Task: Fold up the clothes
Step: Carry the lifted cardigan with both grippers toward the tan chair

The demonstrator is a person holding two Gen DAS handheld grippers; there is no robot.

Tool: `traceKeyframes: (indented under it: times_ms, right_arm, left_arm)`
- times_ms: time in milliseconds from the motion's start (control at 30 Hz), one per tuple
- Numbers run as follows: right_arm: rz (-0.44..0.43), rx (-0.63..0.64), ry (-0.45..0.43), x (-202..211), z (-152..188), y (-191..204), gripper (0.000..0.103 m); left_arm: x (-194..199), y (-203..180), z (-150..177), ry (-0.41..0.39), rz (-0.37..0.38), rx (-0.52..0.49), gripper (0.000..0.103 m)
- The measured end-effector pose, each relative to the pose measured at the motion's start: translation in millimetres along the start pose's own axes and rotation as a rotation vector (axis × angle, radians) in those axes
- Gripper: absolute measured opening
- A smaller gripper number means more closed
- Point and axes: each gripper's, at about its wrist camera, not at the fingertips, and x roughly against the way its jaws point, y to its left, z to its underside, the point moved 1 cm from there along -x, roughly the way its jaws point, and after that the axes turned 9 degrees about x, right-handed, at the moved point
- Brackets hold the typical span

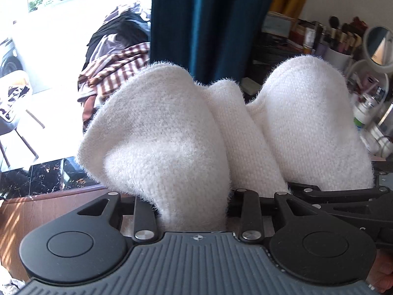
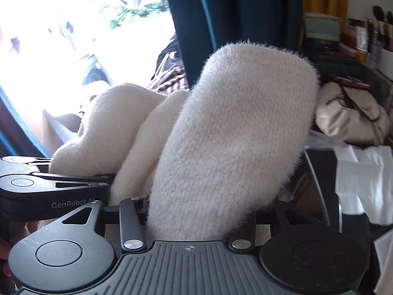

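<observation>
- Behind everything hung a dark teal curtain [image 1: 196, 24], with a bright window at the upper left of both views and a cluttered shelf of brushes and a round mirror [image 1: 378, 46] at the upper right of the left view.
- A heap of striped and dark clothes [image 1: 115, 73] lay left of centre, beyond my work.
- My left gripper [image 1: 194, 211] was closed on the white fuzzy knit garment [image 1: 172, 135], which bulged up out of the jaws and filled the middle of that frame; the fingertips themselves were buried in the fabric.
- My right gripper [image 2: 196, 223] likewise pinched the same garment [image 2: 233, 135] in the lower centre of its view, the cloth rising toward the upper right.
- Both grippers sat just beside each other, each showing at the edge of the other's view.
- I judged I had two parts of the knit brought together, either mid-fold or while lifting it; I could not tell which.
- What came next called for keeping both pinches firm, since the thick soft knit could slip or sag unevenly.
- No laying surface showed beneath the garment.
</observation>
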Motion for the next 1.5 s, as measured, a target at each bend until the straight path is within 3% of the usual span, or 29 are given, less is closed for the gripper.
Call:
traceKeyframes:
  times_ms: [400, 600, 733, 900, 1033, 1300, 1500]
  right_arm:
    - [-0.195, 0.103, 0.027, -177, -162, 35, 0.042]
    - [-0.271, 0.197, 0.048, -248, -237, 74, 0.042]
    - [-0.294, 0.219, 0.074, -290, -265, 101, 0.042]
    - [-0.265, 0.245, 0.108, -337, -284, 149, 0.042]
    - [-0.214, 0.212, 0.11, -374, -297, 201, 0.042]
    - [-0.125, 0.144, 0.111, -443, -354, 311, 0.042]
    - [-0.091, 0.131, 0.124, -500, -386, 344, 0.042]
  left_arm:
    - [-75, 135, -145, -0.017, -0.149, 0.1, 0.035]
    - [-88, 207, -185, -0.032, -0.207, 0.218, 0.035]
    - [-103, 255, -204, -0.017, -0.209, 0.253, 0.035]
    - [-131, 326, -228, 0.01, -0.166, 0.265, 0.035]
    - [-144, 389, -259, 0.024, -0.125, 0.21, 0.035]
    - [-155, 505, -315, 0.036, -0.077, 0.114, 0.035]
    - [-184, 562, -341, 0.071, -0.042, 0.116, 0.035]
